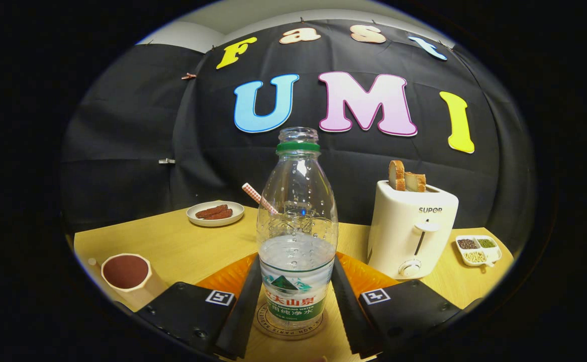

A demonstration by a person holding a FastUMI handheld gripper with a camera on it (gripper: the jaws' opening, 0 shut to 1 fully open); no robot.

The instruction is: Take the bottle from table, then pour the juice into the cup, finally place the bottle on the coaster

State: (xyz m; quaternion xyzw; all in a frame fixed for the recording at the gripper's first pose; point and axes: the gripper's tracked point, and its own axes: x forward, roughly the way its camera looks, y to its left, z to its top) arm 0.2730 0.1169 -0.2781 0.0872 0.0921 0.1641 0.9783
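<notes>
The gripper (pixel 296 301) is clasping a clear plastic bottle (pixel 297 226), standing on a round printed coaster (pixel 273 329); the cream toaster (pixel 410 229) is reading "SUPOR".

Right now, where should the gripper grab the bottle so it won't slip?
Probably on the labelled lower body of the bottle, coming straight in from the near side. It stands upright on a round coaster, and that part is wide and straight, while the top narrows. The gripper already has a finger along each side.

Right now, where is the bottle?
In the gripper view the bottle stands upright on the coaster, between the claw fingers, toaster to its right.
</notes>
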